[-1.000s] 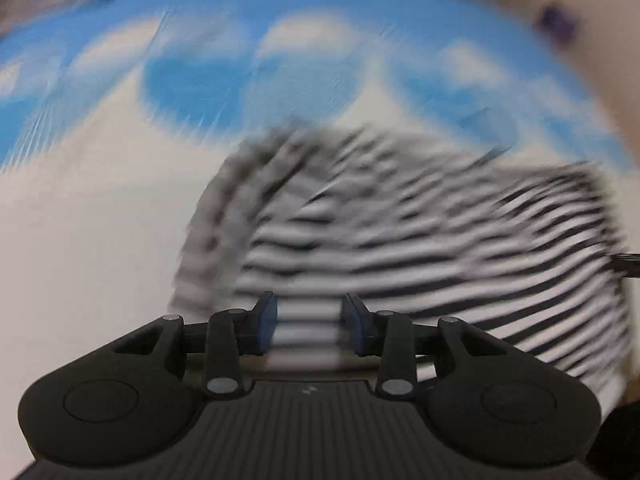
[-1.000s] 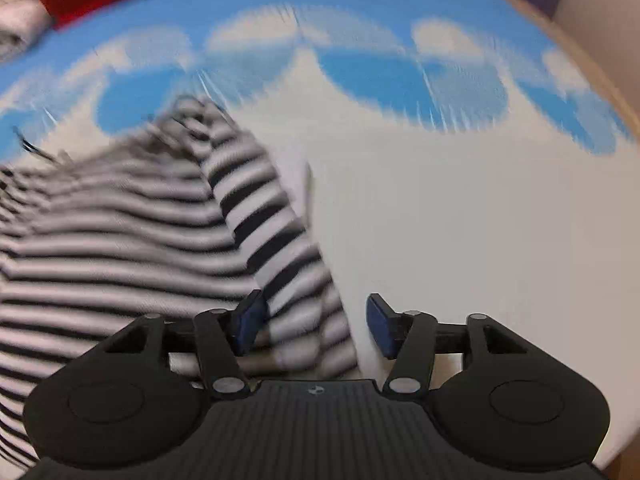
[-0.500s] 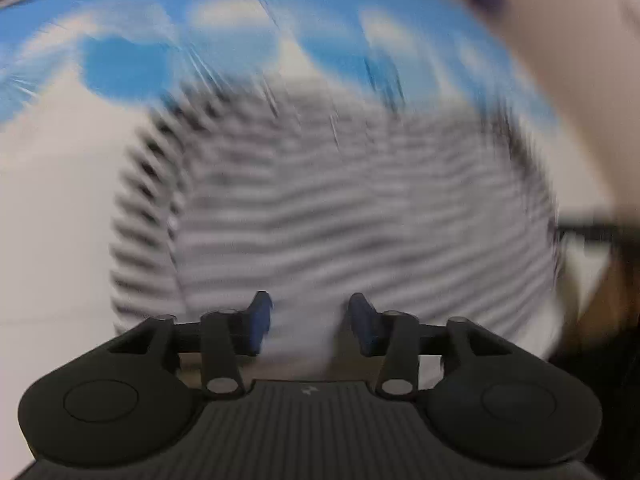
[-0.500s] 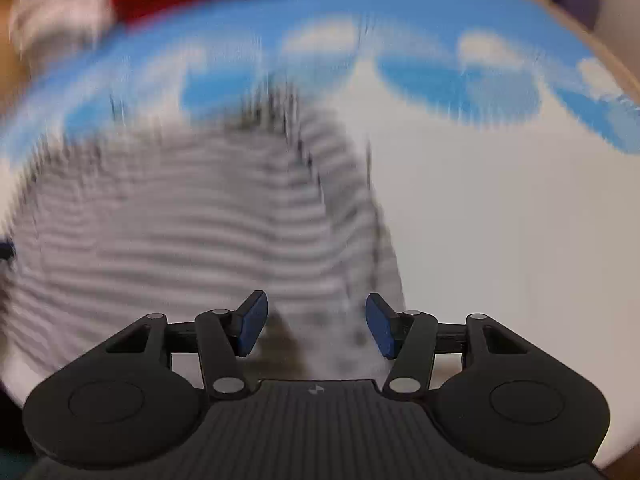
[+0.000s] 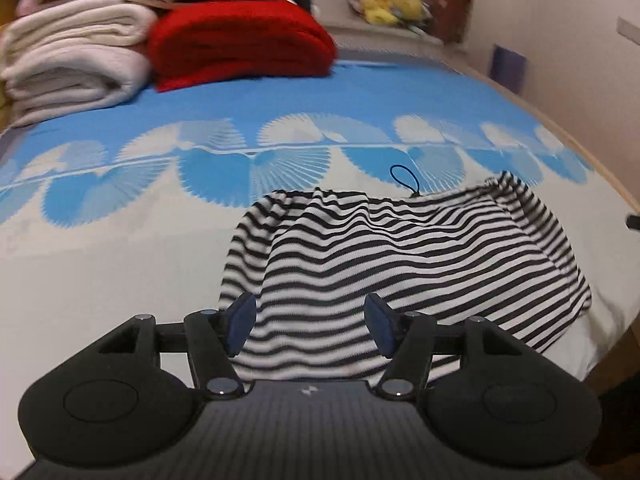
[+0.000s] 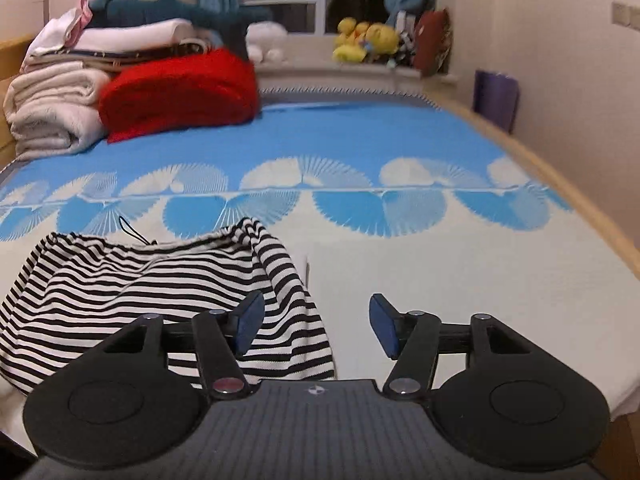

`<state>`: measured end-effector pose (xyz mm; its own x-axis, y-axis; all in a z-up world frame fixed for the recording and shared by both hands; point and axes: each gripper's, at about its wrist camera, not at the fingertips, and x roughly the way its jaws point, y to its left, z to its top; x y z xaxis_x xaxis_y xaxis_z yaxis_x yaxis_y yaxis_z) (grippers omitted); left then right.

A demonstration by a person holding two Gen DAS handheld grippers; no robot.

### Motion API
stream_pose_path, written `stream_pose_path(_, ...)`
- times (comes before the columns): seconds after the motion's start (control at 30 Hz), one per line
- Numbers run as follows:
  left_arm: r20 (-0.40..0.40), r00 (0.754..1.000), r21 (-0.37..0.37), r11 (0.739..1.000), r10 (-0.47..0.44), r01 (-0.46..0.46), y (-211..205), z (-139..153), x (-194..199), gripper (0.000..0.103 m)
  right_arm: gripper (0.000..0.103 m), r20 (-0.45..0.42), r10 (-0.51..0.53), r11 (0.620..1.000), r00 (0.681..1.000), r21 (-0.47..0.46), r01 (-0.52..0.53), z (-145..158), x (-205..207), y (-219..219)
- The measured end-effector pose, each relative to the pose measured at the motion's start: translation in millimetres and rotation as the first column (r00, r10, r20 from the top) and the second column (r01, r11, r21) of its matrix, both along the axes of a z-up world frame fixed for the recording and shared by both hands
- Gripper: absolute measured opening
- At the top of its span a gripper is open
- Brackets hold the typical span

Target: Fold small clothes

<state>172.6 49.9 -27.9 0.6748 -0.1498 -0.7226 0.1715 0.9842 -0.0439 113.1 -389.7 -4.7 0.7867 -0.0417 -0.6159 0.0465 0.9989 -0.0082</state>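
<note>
- On the bed [image 5: 120, 280], over its blue-and-white sheet: a black-and-white striped garment [image 5: 400, 256], folded over, lying near the front edge.
- At its far edge, a thin black cord loop [image 5: 404, 176].
- Left gripper [image 5: 310, 324] above the garment's near edge, fingers apart and opening, pads clear of the cloth, nothing clamped.
- Right gripper [image 6: 316, 326] at the garment's right end [image 6: 140, 280], fingers apart and opening; left pad [image 6: 248, 320] over striped cloth, right pad over bare sheet; nothing gripped.
- Farther back, well apart from the garment: a red folded blanket [image 6: 180, 88] touching a stack of cream bedding [image 6: 52, 108].
- Beyond the bed, yellow plush toys [image 6: 368, 40] on a ledge.
</note>
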Motion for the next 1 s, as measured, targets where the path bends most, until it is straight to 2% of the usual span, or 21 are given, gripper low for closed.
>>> stream_pose_path(0.07, -0.001, 0.999, -0.022, 0.998, 0.054, -0.054, -6, -1, -16, 0.071, 0.063, -0.008, -0.021, 0.999, 1.000, 0.029, 0.021, -1, -9, 6)
stream_pose_path(0.17, -0.041, 0.993, -0.081, 0.990, 0.115, -0.118, -13, -10, -37, 0.071, 0.063, -0.038, -0.038, 0.998, 0.999, 0.039, 0.039, -10, -19, 17)
stream_pose_path(0.3, -0.112, 0.986, -0.101, 0.985, 0.125, -0.137, -21, -35, -57, 0.071, 0.063, -0.065, -0.030, 1.000, 0.997, 0.004, 0.030, -20, -19, 34)
stream_pose_path(0.4, -0.174, 0.976, -0.127, 0.980, 0.129, -0.152, -25, -48, -53, 0.066, 0.063, -0.075, -0.007, 1.000, 0.997, -0.015, 0.006, -24, -17, 42)
stream_pose_path(0.5, -0.141, 0.984, -0.123, 0.984, 0.108, -0.125, -29, -49, -48, 0.057, 0.063, -0.067, -0.001, 1.000, 0.998, -0.024, -0.001, -24, -16, 43)
stream_pose_path(0.63, -0.145, 0.983, -0.119, 0.984, 0.114, -0.132, -33, -56, -46, 0.033, 0.063, -0.076, -0.009, 1.000, 0.997, -0.020, 0.007, -25, -16, 39)
stream_pose_path(0.7, -0.137, 0.983, -0.108, 0.985, 0.120, -0.135, -35, -57, -44, 0.031, 0.063, -0.084, -0.013, 1.000, 0.996, -0.011, 0.012, -27, -16, 37)
stream_pose_path(0.77, -0.128, 0.983, -0.118, 0.982, 0.131, -0.147, -34, -58, -43, 0.024, 0.063, -0.089, -0.014, 1.000, 0.996, -0.005, 0.014, -28, -17, 35)
stream_pose_path(0.9, -0.134, 0.977, -0.178, 0.966, 0.167, -0.190, -25, -57, -38, 0.024, 0.063, -0.087, -0.022, 1.000, 0.996, 0.008, 0.023, -28, -15, 33)
stream_pose_path(1.0, -0.174, 0.967, -0.226, 0.948, 0.188, -0.226, -17, -62, -34, 0.024, 0.063, -0.083, -0.024, 1.000, 0.996, 0.014, 0.026, -28, -14, 33)
